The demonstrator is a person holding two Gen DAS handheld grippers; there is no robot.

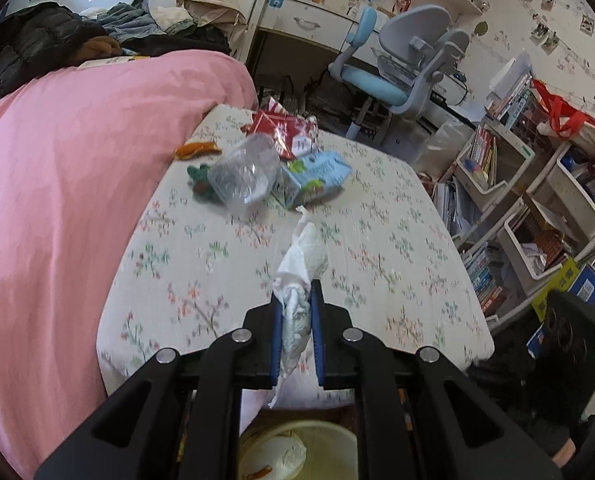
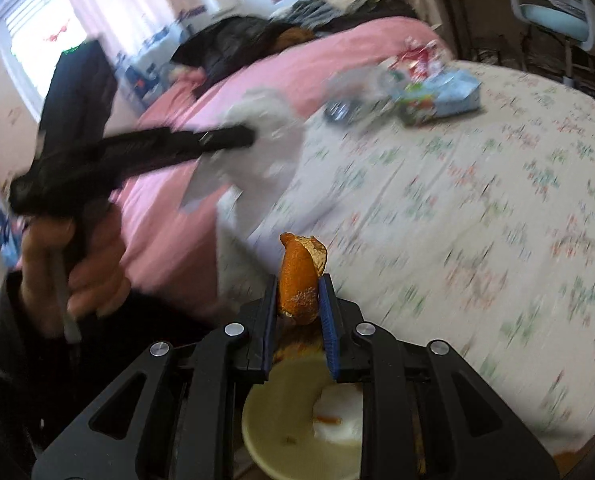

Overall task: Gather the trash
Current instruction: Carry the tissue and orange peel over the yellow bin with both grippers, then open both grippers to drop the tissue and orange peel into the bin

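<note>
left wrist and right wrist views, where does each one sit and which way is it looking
Left wrist: rides on the left tongs, looking down along them over the floral bedsheet toward the desk chair; its fingers pinch a white tissue.
Right wrist: rides on the right tongs, looking across the bed toward the window; its fingers pinch an orange peel, and the person's left hand shows, blurred.
Shared: the pale bin below, the pink blanket, and the leftover litter pile.
</note>
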